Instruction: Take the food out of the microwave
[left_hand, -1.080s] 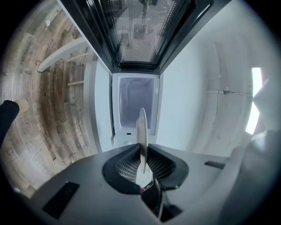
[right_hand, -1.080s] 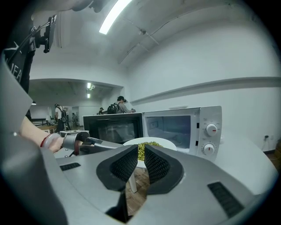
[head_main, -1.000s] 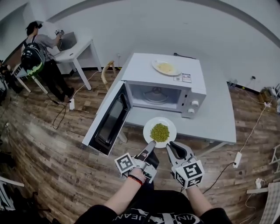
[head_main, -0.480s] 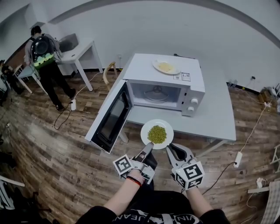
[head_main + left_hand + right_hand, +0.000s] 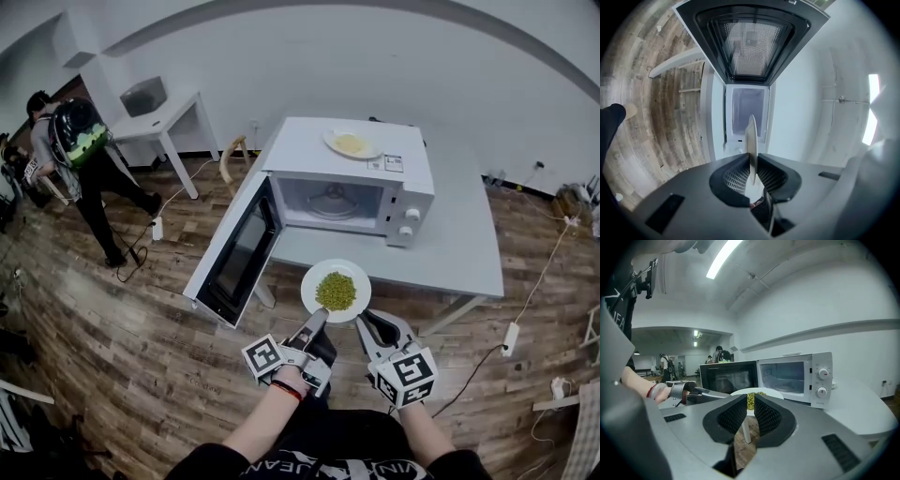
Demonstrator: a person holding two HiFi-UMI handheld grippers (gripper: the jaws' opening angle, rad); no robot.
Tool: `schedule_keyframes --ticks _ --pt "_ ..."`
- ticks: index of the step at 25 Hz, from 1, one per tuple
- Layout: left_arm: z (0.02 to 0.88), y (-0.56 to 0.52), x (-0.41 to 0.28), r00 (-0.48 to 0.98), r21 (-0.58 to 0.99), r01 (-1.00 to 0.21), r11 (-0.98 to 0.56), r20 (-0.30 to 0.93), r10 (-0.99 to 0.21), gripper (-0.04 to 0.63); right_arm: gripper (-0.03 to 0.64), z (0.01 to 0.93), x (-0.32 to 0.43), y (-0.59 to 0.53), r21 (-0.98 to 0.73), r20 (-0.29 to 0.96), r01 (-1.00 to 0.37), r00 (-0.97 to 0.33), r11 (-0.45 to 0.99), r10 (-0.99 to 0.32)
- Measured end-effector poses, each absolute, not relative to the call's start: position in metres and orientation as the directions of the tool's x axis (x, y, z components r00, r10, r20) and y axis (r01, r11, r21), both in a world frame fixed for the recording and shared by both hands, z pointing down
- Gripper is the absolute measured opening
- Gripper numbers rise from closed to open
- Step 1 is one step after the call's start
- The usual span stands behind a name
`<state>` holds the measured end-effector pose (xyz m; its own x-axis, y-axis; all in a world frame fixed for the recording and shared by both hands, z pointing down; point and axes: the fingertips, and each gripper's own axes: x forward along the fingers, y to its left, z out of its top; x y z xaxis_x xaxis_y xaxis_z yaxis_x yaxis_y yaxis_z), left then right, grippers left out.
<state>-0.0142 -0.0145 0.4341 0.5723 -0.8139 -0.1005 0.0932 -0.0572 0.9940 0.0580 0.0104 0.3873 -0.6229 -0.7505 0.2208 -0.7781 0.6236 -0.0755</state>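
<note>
In the left gripper view, the plate (image 5: 751, 140) is presenting only its thin edge at frame centre, so its load is not showing there. The microwave door (image 5: 750, 42) is being cut off by the upper edge.

In the head view, the left gripper (image 5: 319, 321) is covering the plate's near rim. The label (image 5: 395, 163) at upper middle is appearing too small to read.

In the right gripper view, the right gripper (image 5: 749, 405) is masking the plate's lower part, and contact there cannot be told. The figures (image 5: 719, 354) at centre left are appearing too small to detail.

bright, even light from a ceiling strip (image 5: 723, 256); soft shadows; fisheye bending, dark corners
</note>
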Motion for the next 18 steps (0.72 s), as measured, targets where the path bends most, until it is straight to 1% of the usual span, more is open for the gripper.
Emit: schedule_keyframes --ticks 18 --pt "0.435 0.000 -0.015 0.588 0.995 0.089 -0.042 -0.086 -0.804 0.043 0.055 0.390 0.057 0.028 -0.086 0.210 -0.775 -0.628 0.626 -0.749"
